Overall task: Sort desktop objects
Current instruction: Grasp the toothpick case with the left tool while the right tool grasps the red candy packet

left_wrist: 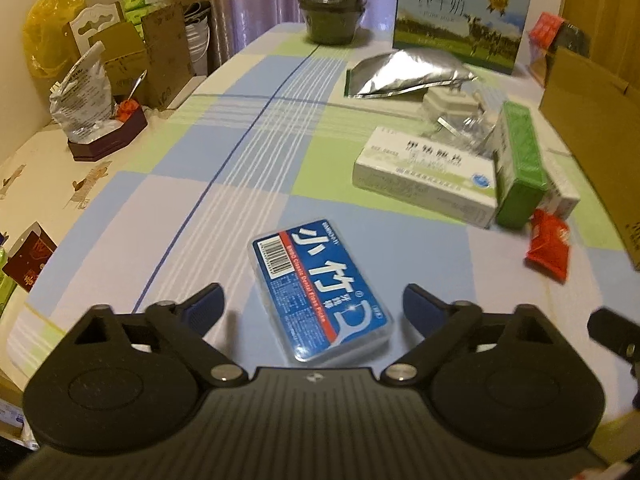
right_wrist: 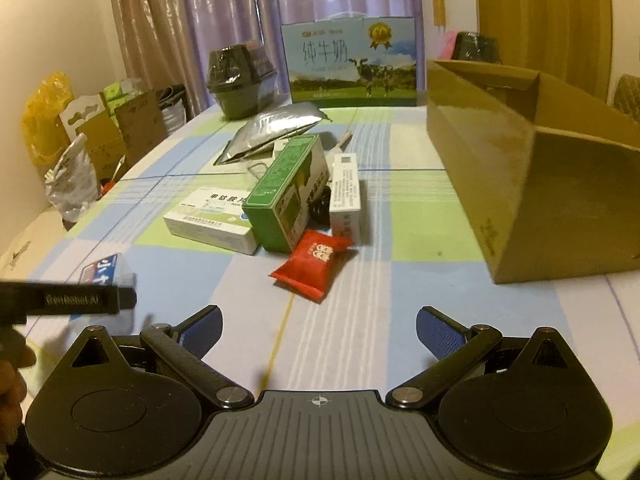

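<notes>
In the left wrist view, the left gripper (left_wrist: pixel 314 304) hangs with its fingers spread wide and holding nothing; the blue floss-pick case (left_wrist: pixel 320 290) lies flat on the checked tablecloth (left_wrist: pixel 168 200) between them, untouched. Only here is the case seen whole. Far right sit a white medicine box (left_wrist: pixel 424 176), a green box (left_wrist: pixel 520 160) leaning on it, and a red packet (left_wrist: pixel 548 248).

In the right wrist view, the right gripper (right_wrist: pixel 318 330) is likewise wide open and empty over bare cloth. This view alone shows the whole cardboard box (right_wrist: pixel 520 184) at right; its inside is hidden. The red packet (right_wrist: pixel 314 260) lies just beside the green box (right_wrist: pixel 284 196).
</notes>
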Motion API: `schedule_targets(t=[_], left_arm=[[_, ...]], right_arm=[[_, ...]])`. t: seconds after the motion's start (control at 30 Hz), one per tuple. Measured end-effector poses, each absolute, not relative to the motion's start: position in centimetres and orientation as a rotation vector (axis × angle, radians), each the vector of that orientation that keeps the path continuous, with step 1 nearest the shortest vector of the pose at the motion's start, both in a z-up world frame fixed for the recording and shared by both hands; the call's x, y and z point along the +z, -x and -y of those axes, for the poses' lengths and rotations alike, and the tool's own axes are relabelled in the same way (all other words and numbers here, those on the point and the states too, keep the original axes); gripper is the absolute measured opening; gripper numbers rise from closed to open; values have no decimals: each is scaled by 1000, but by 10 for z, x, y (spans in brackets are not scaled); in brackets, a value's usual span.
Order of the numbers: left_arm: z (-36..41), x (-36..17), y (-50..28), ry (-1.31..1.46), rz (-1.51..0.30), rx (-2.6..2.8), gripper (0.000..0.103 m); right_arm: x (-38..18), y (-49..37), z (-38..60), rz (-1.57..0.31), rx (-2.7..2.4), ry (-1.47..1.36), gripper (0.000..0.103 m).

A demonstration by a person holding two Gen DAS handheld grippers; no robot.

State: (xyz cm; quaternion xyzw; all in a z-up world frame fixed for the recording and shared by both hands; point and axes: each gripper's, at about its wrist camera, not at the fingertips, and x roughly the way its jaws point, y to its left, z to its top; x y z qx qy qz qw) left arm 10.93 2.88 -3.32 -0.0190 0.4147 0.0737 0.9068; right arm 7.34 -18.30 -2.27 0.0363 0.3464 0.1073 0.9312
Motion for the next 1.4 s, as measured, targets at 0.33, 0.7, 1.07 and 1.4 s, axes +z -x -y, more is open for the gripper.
schedule_targets(t=[0.33, 0.7, 1.07, 1.4], left_arm=[[-24, -40, -131, 13, -827, 58, 53], [-16, -43, -141, -14, -814, -6, 55], [-11, -40, -126, -50, -790, -8, 73], [-10, -44, -131, -65, -807, 1, 62]], right_arm=[[-41, -124, 162, -729, 195, -29, 89], [-54, -149, 147, -739, 220, 53, 43], [-45, -95, 178, -769, 250, 75, 27], [-49, -93, 183, -744, 225, 58, 50]])
